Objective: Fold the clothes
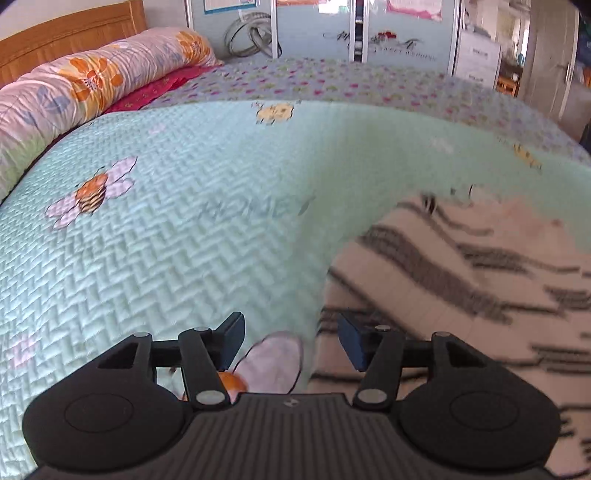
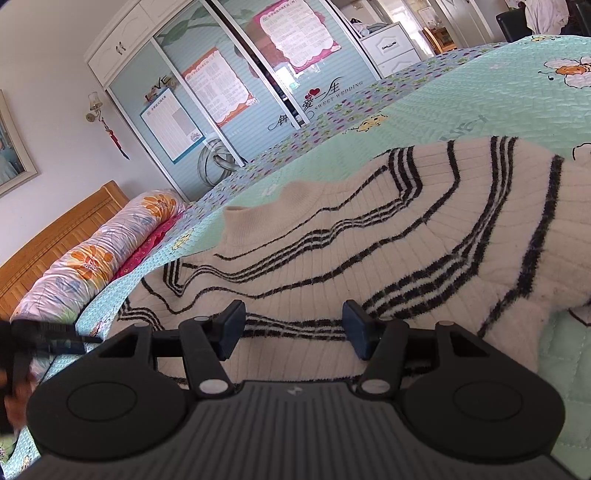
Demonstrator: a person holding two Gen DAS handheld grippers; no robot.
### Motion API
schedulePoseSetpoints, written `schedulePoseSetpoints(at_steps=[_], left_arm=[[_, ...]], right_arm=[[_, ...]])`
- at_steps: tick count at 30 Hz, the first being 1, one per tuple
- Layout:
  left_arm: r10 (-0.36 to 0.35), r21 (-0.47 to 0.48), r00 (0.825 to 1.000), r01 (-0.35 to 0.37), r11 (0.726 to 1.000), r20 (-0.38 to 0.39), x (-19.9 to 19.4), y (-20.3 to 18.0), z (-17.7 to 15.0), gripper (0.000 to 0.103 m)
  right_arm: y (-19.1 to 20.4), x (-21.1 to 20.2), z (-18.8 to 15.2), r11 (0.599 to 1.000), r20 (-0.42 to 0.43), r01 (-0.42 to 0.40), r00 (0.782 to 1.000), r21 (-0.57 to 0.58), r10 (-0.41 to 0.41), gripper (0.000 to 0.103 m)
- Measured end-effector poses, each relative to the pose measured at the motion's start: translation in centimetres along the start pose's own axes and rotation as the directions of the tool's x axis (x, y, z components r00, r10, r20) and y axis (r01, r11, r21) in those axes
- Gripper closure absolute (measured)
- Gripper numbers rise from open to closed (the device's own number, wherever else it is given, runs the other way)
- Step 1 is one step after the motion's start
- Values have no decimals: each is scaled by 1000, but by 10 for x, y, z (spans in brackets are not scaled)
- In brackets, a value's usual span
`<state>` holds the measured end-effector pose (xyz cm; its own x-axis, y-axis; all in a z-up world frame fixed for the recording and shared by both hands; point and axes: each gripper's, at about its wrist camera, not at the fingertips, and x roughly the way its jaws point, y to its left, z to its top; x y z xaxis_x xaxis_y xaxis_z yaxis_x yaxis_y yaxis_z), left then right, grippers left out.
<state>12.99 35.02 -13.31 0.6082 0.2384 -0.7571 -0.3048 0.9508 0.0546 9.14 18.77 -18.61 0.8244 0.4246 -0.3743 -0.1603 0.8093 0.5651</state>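
While the sweater [image 2: 332, 236] lay spread on the bed [image 1: 184, 240], we kept both claws off it, each with its jaws apart and nothing between them.

Going left to right, the rolled floral quilt [image 1: 92, 85] sat against the wooden headboard [image 1: 66, 33] at about ten o'clock in the left wrist view, well clear of the work. The mint quilted bedspread filled the middle. Our left claw [image 1: 291, 341] hung over bare bedspread, its open jaws empty, with the sweater's edge just beside its right finger at about three o'clock. That view was blurred, so we could not tell whether the finger brushed the knit. We judged the claw stood there, gaping, to take up a fresh hold along the garment's near edge.

In the right wrist view the cream sweater with black stripes reached from nine o'clock to three o'clock, collar pointing toward the headboard at eleven. Part of it looked already turned over on itself, the stripes bending at an angle near one o'clock. Our right claw [image 2: 293, 330] hovered over the lower hem, jaws wide and gripping nothing, pads apart from the fabric as far as we could see. At nine o'clock a blurred dark shape, probably the other tool, showed at the frame's edge.
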Motion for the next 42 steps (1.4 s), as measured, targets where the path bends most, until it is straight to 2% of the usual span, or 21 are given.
schedulePoseSetpoints(at_steps=[2,5,7,10,15,16,20,23,25,27,30,33,34,36,39,42], left_arm=[[-54,-64,998,51,997,-44,9,15,-19,41],[-104,-121,995,102,987,-10,8,16,-28,39],[-162,-132,987,160,978,-5,5,10,-28,39],[-198,-116,980,196,974,-6,8,-5,-24,36],[-136,-118,990,138,983,21,19,-25,-15,37],[-123,-108,992,125,986,25,18,-28,-15,42],[-66,-60,997,68,996,29,14,-37,-15,42],[-52,-112,999,52,992,1,-5,-28,-24,41],[-110,-120,994,109,987,3,-24,-24,-37,42],[-199,-79,980,198,977,-9,-45,-26,-55,42],[-260,-7,965,260,966,-47,-65,-34,-82,43],[-279,35,957,282,959,-77,-68,-42,-101,43],[-270,56,960,274,960,-71,-68,-45,-104,43],[-261,65,963,265,962,-65,-66,-49,-104,44],[-288,40,956,291,956,-61,-63,-53,-98,44],[-301,74,952,305,950,-60,-61,-66,-94,44]], right_arm=[[0,0,-1,1000,0,0,1000,0,0,44],[-1,0,0,1000,-1,1,1000,-1,-1,44],[0,0,0,1000,-1,2,1000,-2,-2,44],[0,-1,0,1000,-1,3,1000,-2,-3,44],[0,-1,-1,1000,-1,3,1000,-2,-3,44],[0,-1,-1,1000,-1,3,1000,-2,-3,44],[-1,-1,-1,1000,0,1,1000,1,-1,44],[-1,-1,-1,1000,0,1,1000,2,-1,44],[-1,-1,-1,1000,1,1,1000,3,-1,44],[0,-1,-1,1000,1,1,1000,3,-1,44],[-1,-1,-1,1000,1,1,1000,3,-1,44],[-2,-2,-1,1000,1,1,1000,3,-1,44],[-2,-2,-1,1000,1,2,1000,3,-2,44],[-3,-2,-1,1000,1,3,1000,2,-3,44],[-3,-2,-1,1000,1,4,1000,2,-4,44],[-3,-2,-2,1000,2,3,1000,4,-3,44]])
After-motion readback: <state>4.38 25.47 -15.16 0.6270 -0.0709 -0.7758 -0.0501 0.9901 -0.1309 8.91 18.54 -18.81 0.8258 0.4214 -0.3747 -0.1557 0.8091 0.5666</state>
